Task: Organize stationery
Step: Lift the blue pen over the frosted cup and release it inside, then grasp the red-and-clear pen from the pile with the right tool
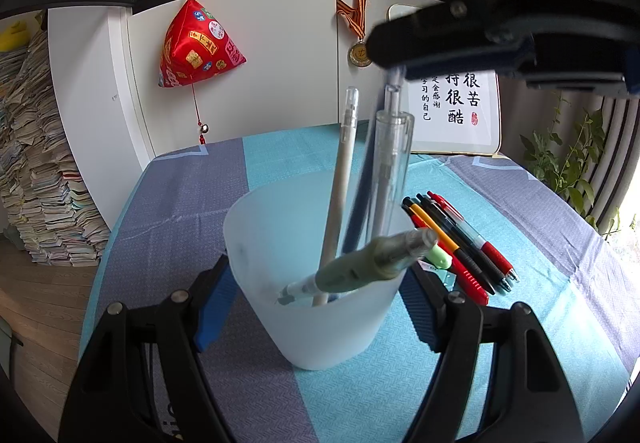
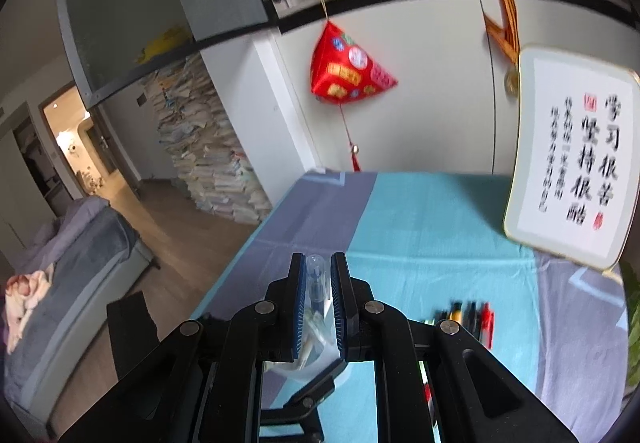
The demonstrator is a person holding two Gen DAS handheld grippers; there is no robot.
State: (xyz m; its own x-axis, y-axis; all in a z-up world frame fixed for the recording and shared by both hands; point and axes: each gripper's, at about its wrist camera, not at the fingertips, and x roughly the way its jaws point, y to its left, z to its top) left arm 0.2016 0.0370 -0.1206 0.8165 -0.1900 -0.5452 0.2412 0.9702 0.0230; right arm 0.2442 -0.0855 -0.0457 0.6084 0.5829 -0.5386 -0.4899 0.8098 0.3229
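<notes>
The right-wrist view is blurred by motion, so the pens lying on the cloth there are only smears of colour, and the cup below the fingers is mostly hidden behind them. In the left-wrist view the right gripper (image 1: 394, 73) is cut off by the top right corner, and its dark body hides the top of the clear pen (image 1: 394, 147) it grips.

The left gripper (image 1: 316, 283) has its fingers pressed on either side of the frosted plastic cup (image 1: 320, 331), which stands on the blue and grey tablecloth (image 1: 180, 203). In the cup are four pens: a white one (image 1: 340, 179), a dark blue one, a grey-green one (image 1: 372, 263) leaning over the rim, and the clear pen, upright in the mouth of the cup.

The right gripper (image 2: 319, 275) is clamped on the clear pen's (image 2: 316, 275) top end.

Beside the cup lies a row of loose pens (image 1: 464, 239); about five show, the exact count unclear
</notes>
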